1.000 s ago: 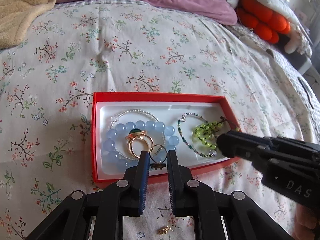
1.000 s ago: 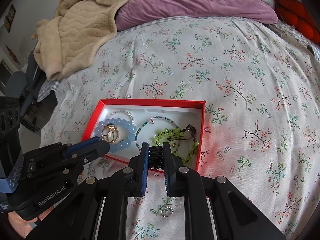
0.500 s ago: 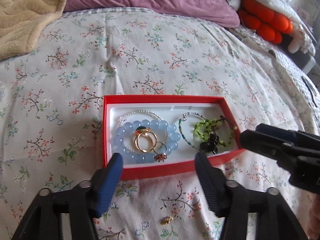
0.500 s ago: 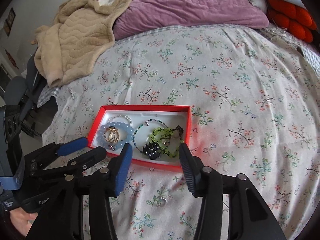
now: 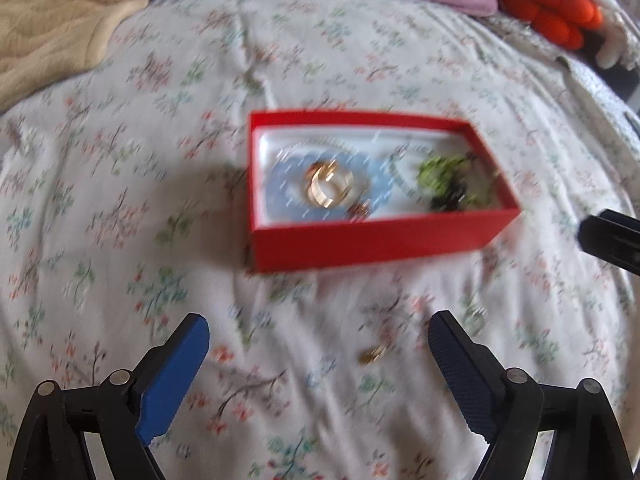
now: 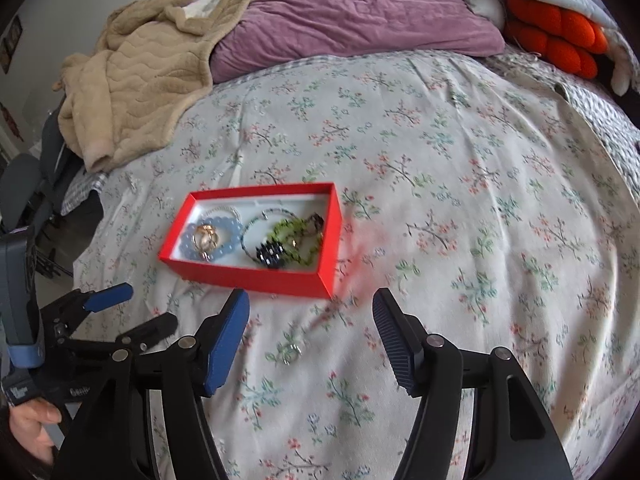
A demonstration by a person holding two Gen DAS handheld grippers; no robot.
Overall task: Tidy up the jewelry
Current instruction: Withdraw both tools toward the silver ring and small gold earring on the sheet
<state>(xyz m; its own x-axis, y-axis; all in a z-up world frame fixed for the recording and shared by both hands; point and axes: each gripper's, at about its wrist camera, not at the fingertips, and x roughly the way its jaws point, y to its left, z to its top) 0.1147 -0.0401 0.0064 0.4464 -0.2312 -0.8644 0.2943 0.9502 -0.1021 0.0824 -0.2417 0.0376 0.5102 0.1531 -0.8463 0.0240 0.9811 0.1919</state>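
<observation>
Change since the earlier frames: both grippers had drawn back from the red box, so the box sat smaller and higher in each view; both sets of jaws had just been opening, and the small pieces once pinched between them now lay in the box.

Bed cover [image 6: 460, 168], floral, filled both views; tan blanket [image 6: 136, 92] at upper left, purple pillow [image 6: 352, 16] along the top, orange cushion [image 6: 560, 36] at upper right.

Red box [image 6: 248, 276], centre-left of the right wrist view, upper centre of the blurred left wrist view. It held a pale blue bead bracelet [image 6: 228, 242] with gold rings [image 6: 206, 238] inside its loop, a green bead strand [image 6: 296, 236], and a black beaded piece [image 6: 271, 258] toward the near wall.

Left gripper [image 5: 318, 344], jaws spread wide, nothing between the pads. Right gripper [image 6: 310, 320], jaws parted, likewise empty.

Loose items on the cover, outside the box: a small gold piece [image 5: 372, 354], lower centre of the left wrist view, between the left fingers' line and closer to the right-hand one; a small silver ring [image 6: 291, 351], lower centre of the right wrist view, just ahead of the right jaws.

Handling note, as a judgement: the step in hand appeared to be collecting these last two strays. Each is tiny and sits on soft cloth, so the fingertips would best come down straddling the piece, press lightly into the fabric and close slowly, lest cloth be pinched or the piece skid. Release low over the box's white lining.
</observation>
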